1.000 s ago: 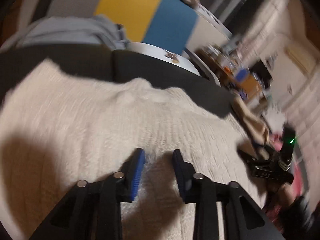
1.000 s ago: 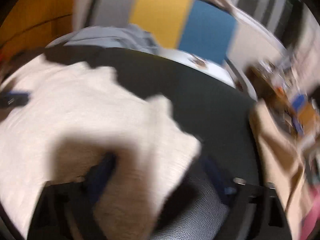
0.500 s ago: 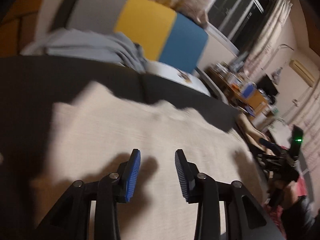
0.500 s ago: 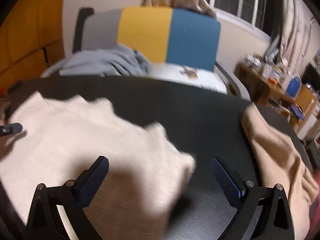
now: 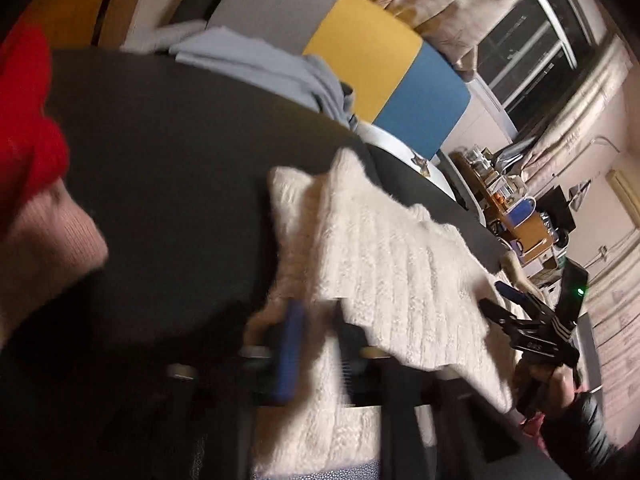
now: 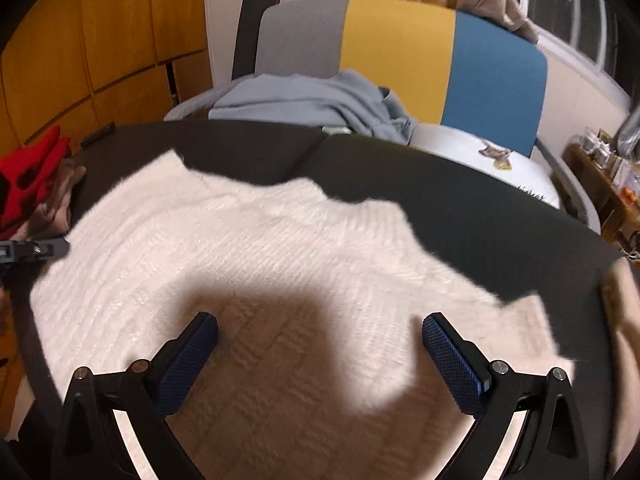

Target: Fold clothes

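While a cream knit sweater (image 6: 256, 264) lies spread across the dark tabletop (image 6: 460, 208), the right gripper (image 6: 320, 356) hangs over its lower middle with both blue-padded fingers (image 6: 188, 360) splayed wide and nothing between them, its shadow falling on the knit at the centre of the right wrist view. In the left wrist view, blurred at the bottom centre, the left gripper (image 5: 316, 344) has just been closing and is clenched on an edge of the sweater (image 5: 400, 280), whose fabric rises in a fold between the blue pads (image 5: 290, 352) and runs toward the centre right of the frame. The right gripper (image 5: 532, 320) shows at the right edge of that view, just beside the sweater's far end, with a green light above it. The tip of the left gripper (image 6: 36, 250) pokes in at the left edge of the right wrist view, touching the sweater's left border.

A red garment (image 6: 32, 176) and a pinkish one (image 6: 60, 200) sit on the tabletop's upper left. Behind the tabletop, a light blue garment (image 6: 312, 108) is heaped on a chair (image 6: 400, 52) whose back is grey, yellow and blue. A beige cloth (image 6: 624, 340) drapes along the right edge. Wooden panels (image 6: 100, 40) fill the upper left; a dark window (image 5: 532, 52) and cluttered shelves (image 5: 516, 216) occupy the upper right of the left wrist view.
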The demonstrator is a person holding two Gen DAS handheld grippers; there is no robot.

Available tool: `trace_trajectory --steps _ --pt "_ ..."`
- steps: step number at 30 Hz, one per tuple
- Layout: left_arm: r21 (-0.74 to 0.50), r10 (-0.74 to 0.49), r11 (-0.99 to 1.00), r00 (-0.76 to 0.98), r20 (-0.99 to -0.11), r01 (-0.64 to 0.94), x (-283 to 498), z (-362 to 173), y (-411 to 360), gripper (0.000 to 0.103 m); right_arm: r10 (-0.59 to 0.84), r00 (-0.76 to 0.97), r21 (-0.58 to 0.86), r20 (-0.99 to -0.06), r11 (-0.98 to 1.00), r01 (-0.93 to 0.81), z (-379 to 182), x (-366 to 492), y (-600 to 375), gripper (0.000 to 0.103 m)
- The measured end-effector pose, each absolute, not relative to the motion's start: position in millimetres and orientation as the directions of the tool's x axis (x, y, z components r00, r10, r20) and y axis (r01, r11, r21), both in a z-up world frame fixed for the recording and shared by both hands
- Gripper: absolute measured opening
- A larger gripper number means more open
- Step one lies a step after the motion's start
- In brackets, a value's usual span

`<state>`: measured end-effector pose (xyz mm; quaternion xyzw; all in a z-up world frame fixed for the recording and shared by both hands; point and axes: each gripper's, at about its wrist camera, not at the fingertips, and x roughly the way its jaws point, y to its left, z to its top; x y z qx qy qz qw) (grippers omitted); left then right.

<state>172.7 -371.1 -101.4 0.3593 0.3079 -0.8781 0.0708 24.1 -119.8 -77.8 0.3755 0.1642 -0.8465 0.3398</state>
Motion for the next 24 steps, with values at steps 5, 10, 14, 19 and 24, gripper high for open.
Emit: trace_trajectory --steps 5,10,14,19,24 --pt "-0.371 0.046 -0.851 -0.653 -0.756 0.370 181 -112 -359 0.004 -0.507 -0.432 0.078 -0.746 -0.711 0.699 -91 9 -110 0.103" --pt "-0.444 0.056 -0.787 -0.667 -0.743 0.429 194 -123 -373 0.000 -0.524 -0.425 0.091 -0.738 -0.701 0.707 -95 11 -110 0.103" --pt "-0.528 0.089 -0.747 -0.726 -0.682 0.404 188 -115 -386 0.025 -0.528 -0.430 0.090 -0.732 -0.700 0.708 -96 12 -108 0.103" --pt "-0.575 0.174 -0.733 -0.718 -0.674 0.363 146 -111 -407 0.050 -0.530 -0.432 0.088 -0.729 -0.699 0.709 -95 11 -107 0.103" --pt "-0.539 0.238 -0.765 -0.623 -0.745 0.353 108 -129 -418 0.053 -0.531 -0.432 0.089 -0.729 -0.699 0.709 -94 9 -105 0.103"
